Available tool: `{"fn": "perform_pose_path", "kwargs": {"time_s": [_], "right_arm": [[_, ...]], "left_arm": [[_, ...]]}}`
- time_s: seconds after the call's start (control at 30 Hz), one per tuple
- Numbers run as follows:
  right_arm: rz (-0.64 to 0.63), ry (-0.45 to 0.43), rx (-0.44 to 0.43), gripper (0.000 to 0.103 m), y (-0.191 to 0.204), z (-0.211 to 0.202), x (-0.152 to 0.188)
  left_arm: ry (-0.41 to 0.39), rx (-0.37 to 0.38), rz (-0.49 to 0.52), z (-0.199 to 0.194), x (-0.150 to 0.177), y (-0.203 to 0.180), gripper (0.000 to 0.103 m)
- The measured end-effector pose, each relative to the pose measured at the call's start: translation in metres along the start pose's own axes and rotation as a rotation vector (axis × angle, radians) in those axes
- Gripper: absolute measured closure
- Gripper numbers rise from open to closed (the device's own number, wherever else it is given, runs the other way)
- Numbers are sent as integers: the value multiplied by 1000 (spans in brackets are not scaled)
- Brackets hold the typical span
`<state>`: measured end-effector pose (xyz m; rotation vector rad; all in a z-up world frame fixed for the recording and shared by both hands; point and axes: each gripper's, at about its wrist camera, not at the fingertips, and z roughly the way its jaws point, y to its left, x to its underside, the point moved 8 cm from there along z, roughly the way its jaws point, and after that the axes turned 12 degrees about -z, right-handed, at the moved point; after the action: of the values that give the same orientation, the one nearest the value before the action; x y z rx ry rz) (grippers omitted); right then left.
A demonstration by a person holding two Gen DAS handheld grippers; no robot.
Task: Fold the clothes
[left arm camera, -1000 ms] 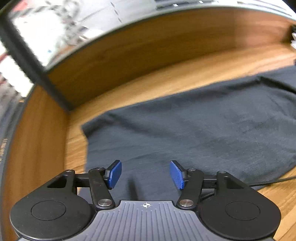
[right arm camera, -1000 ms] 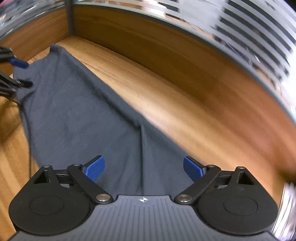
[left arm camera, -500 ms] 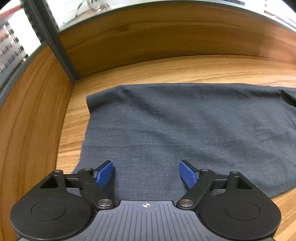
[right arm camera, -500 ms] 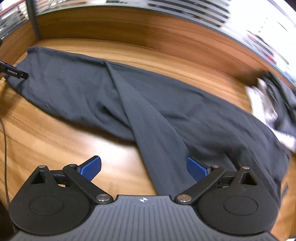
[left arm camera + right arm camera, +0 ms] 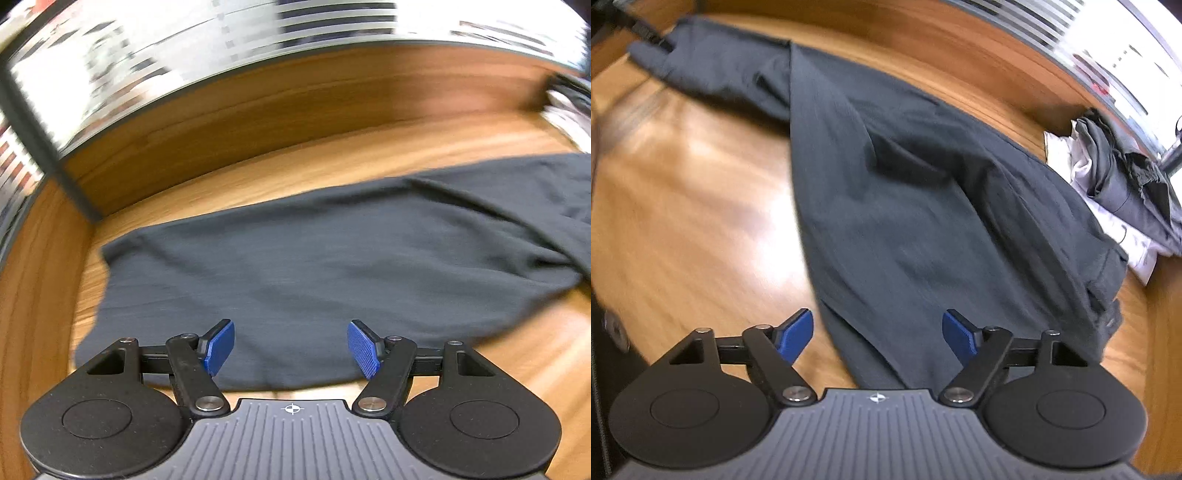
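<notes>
Right hand-held gripper point(image 5: 877, 336) shifted, closing, angled down

Wooden table top point(image 5: 332, 155) with a glossy light patch point(image 5: 775, 221), raised wooden side panels point(image 5: 258, 107) along its far edges, dark frame post point(image 5: 55, 147) at the corner, bright blurred striped glass point(image 5: 184, 40) above

You are working over a wooden table point(image 5: 683, 206) with a raised wooden back panel point(image 5: 258, 110) along its far edge. A dark grey pair of trousers point(image 5: 905, 221) lies spread flat across it, one leg angled toward you. At the far right, a pile of grey and white clothes point(image 5: 1115, 192) sits touching the trousers.
</notes>
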<state>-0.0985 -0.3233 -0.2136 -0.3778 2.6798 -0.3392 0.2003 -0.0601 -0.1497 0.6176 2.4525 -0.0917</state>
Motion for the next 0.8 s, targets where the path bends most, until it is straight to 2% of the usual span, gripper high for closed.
{"fn": "perform_pose_path", "kwargs": {"time_s": [0.1, 0.33, 0.43, 0.47, 0.53, 0.57, 0.6, 0.67, 0.7, 0.8], "right_arm": [[-71, -37, -21, 27, -4, -4, 15], [-125, -69, -65, 28, -3, -10, 52], [-159, -69, -51, 29, 1, -9, 67], [-183, -68, -42, 32, 3, -9, 72], [-240, -71, -25, 40, 7, -10, 82], [-271, -68, -11, 50, 8, -10, 85], [-306, -61, 3, 67, 9, -9, 89], [-348, -64, -4, 74, 10, -10, 92], [-361, -68, -16, 83, 10, -11, 92], [-421, -77, -27, 97, 10, -18, 89]], "left_arm": [[-11, 48, 75, -9, 2, -51, 32], [-98, 182, 420, -36, 15, -174, 27], [-103, 229, 498, -42, 22, -204, 26], [-106, 238, 524, -43, 25, -212, 26], [-113, 251, 573, -48, 32, -229, 25], [-115, 259, 597, -49, 35, -237, 24], [-118, 267, 625, -53, 39, -244, 24], [-139, 279, 694, -57, 47, -261, 17], [-150, 287, 729, -58, 51, -271, 16], [-177, 313, 813, -60, 64, -297, 16]]}}
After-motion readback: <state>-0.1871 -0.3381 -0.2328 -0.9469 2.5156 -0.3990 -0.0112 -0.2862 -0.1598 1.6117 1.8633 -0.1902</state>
